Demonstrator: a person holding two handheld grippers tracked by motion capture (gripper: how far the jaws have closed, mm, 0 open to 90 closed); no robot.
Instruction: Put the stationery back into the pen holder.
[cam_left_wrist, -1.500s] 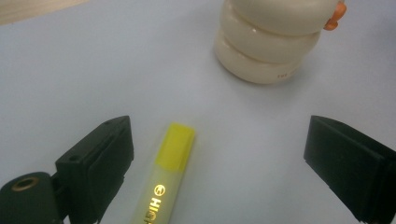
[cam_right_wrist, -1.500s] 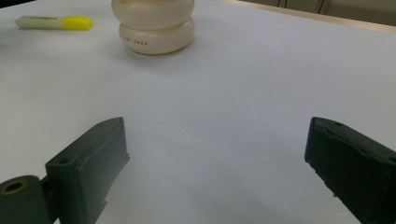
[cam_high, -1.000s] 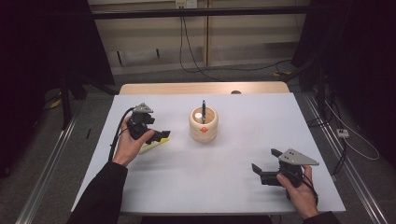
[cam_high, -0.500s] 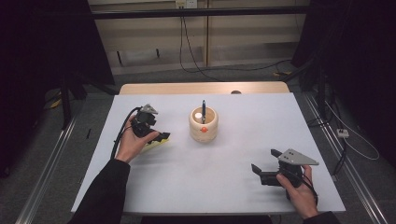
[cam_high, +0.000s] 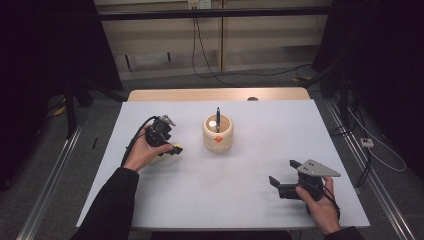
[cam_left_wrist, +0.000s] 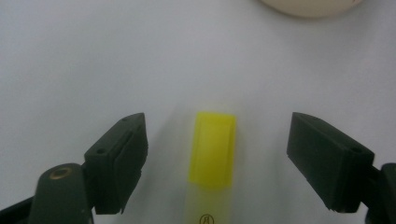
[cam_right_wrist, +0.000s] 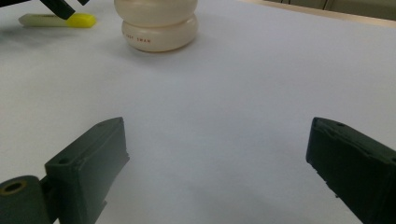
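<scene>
White counter (cam_high: 250, 200) bearing a cream pen pot (cam_high: 218, 133): left claw (cam_left_wrist: 215, 163), jaws apart and just been closing, is straddling the yellow highlighter (cam_left_wrist: 212, 149) lying flat, seemingly for pickup; right claw (cam_right_wrist: 219, 172) is idling open, empty.

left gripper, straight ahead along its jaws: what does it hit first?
Most likely the yellow highlighter lying on the white table. It lies between the open jaws of the left gripper, which have just been closing; neither pad touches it yet. Depth is unclear.
</scene>
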